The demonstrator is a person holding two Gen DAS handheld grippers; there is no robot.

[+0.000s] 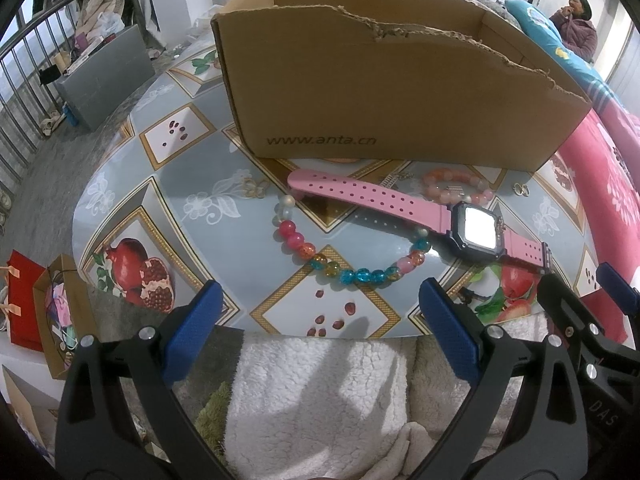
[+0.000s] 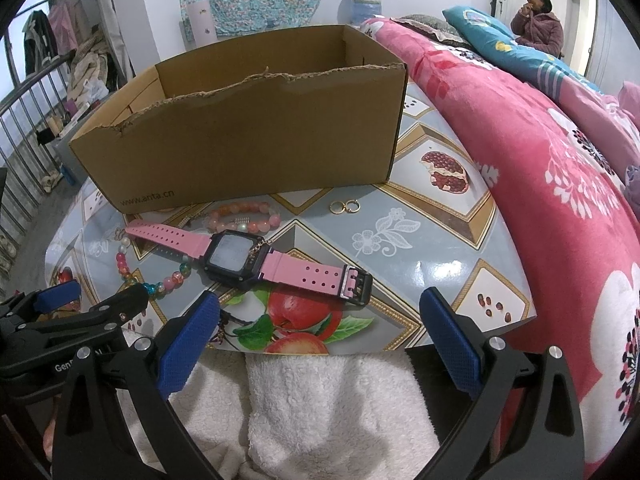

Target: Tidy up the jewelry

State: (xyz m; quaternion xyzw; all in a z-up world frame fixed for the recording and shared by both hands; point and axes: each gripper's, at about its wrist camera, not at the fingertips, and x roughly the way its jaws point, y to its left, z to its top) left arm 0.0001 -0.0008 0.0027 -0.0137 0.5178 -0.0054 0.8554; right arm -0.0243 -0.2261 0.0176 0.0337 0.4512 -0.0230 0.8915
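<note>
A pink-strapped watch (image 1: 476, 229) (image 2: 236, 256) lies flat on the small table, across a multicoloured bead bracelet (image 1: 352, 274) (image 2: 176, 278). A pink bead bracelet (image 1: 456, 190) (image 2: 244, 214) and two small rings (image 1: 521, 189) (image 2: 344, 206) lie behind it, in front of an open cardboard box (image 1: 380, 92) (image 2: 248, 140). My left gripper (image 1: 320, 332) is open and empty at the table's near edge. My right gripper (image 2: 320, 336) is open and empty beside it, to the right.
The table (image 1: 160, 184) has a fruit-pattern cover and rounded edges. A pink floral quilt (image 2: 560, 200) borders it on the right. A white fleece (image 2: 332, 400) lies below the near edge. Paper bags (image 1: 44, 312) stand on the floor at left. A person (image 2: 538, 20) sits far right.
</note>
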